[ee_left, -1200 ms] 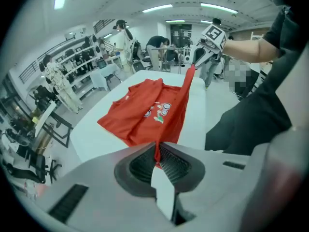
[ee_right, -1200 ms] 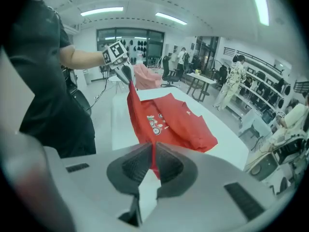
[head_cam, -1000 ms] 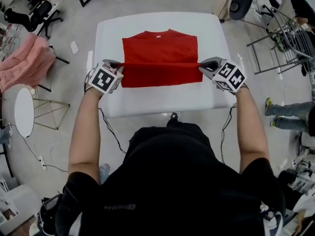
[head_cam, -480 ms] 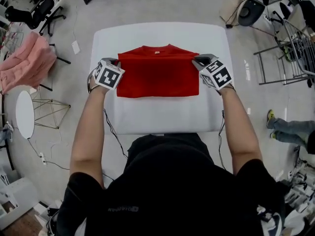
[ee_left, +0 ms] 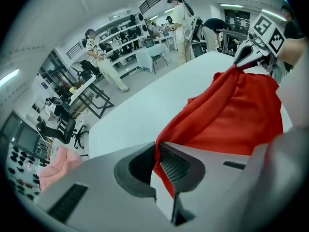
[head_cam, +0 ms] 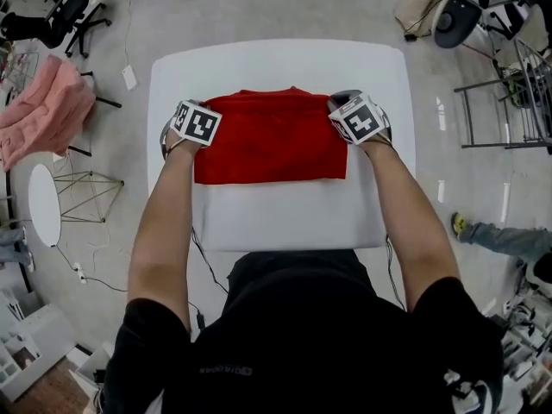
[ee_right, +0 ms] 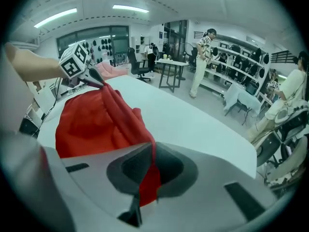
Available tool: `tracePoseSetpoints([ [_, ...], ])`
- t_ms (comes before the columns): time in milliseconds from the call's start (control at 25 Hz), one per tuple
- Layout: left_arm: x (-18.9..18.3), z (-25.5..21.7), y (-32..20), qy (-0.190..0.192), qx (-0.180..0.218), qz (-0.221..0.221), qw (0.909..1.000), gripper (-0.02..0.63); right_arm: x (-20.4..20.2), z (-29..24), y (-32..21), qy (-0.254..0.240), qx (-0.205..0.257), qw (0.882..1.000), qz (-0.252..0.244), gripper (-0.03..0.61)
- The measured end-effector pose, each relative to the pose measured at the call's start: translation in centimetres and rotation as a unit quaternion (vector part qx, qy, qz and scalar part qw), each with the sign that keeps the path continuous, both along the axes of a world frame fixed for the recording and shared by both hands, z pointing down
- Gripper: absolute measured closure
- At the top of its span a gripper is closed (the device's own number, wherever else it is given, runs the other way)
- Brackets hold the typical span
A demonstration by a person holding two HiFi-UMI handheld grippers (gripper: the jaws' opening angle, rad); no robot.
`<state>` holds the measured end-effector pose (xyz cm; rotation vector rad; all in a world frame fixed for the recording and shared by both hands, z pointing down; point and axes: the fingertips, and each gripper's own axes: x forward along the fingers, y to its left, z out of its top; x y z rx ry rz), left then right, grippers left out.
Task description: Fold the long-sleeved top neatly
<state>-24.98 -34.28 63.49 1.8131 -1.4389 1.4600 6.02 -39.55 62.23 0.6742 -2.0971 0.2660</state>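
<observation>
The left gripper (ee_left: 157, 159) pinches one corner of the red top (head_cam: 269, 141). The right gripper (ee_right: 147, 170) pinches the other. The top lies on the white table (head_cam: 276, 63). A pink cloth (head_cam: 43, 110) hangs nearby over the grey floor (head_cam: 259, 11). The writing on the black shirt (head_cam: 302, 343) is too blurry to read.

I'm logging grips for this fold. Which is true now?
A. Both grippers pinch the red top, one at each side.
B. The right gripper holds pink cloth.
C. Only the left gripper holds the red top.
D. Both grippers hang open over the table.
A: the left gripper and the right gripper each have their jaws closed on fabric of the red top.
</observation>
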Motion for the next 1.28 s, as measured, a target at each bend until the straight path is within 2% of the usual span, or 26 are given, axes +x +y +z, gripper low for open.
tracePoseSetpoints([
  [120, -0.2, 0.9, -0.4, 0.012, 0.002, -0.022, 0.9997, 0.584, -0.1, 1.1, -0.4, 0.002, -0.006, 1.0, -0.005, 0.548],
  [280, 0.1, 1.2, -0.6, 0.0, 0.009, -0.02, 0.9998, 0.583, -0.2, 1.8, -0.3, -0.004, -0.011, 1.0, -0.003, 0.545],
  [360, 0.3, 0.9, -0.6, 0.009, 0.017, -0.028, 0.9994, 0.574, -0.4, 1.7, -0.4, -0.01, -0.013, 1.0, 0.002, 0.539],
  [400, 0.4, 0.5, -0.5, 0.02, 0.025, -0.037, 0.9988, 0.56, -0.4, 1.6, -0.4, -0.016, -0.014, 1.0, 0.009, 0.533],
  [560, 0.9, -2.4, 0.5, 0.086, 0.07, -0.084, 0.9903, 0.491, 0.4, 0.4, -0.6, -0.049, -0.002, 0.998, 0.045, 0.439],
  [720, 0.9, -4.8, 2.3, 0.148, 0.108, -0.108, 0.9772, 0.48, 0.9, -2.1, 0.1, -0.07, 0.035, 0.995, 0.062, 0.437],
  [960, 1.6, -8.6, 5.3, 0.168, 0.147, -0.063, 0.9727, 0.48, 0.3, -7.2, 4.0, -0.107, 0.071, 0.988, 0.084, 0.465],
  [1040, 2.3, -9.7, 6.2, 0.186, 0.164, -0.046, 0.9676, 0.482, 0.5, -8.7, 5.6, -0.132, 0.074, 0.983, 0.104, 0.488],
  [1160, 3.2, -11.1, 8.3, 0.219, 0.179, -0.022, 0.9587, 0.489, 0.8, -10.2, 8.6, -0.174, 0.068, 0.972, 0.141, 0.556],
  [1280, 3.8, -11.7, 10.6, 0.249, 0.175, 0.002, 0.9525, 0.538, 0.6, -10.9, 12.1, -0.198, 0.054, 0.964, 0.169, 0.574],
])
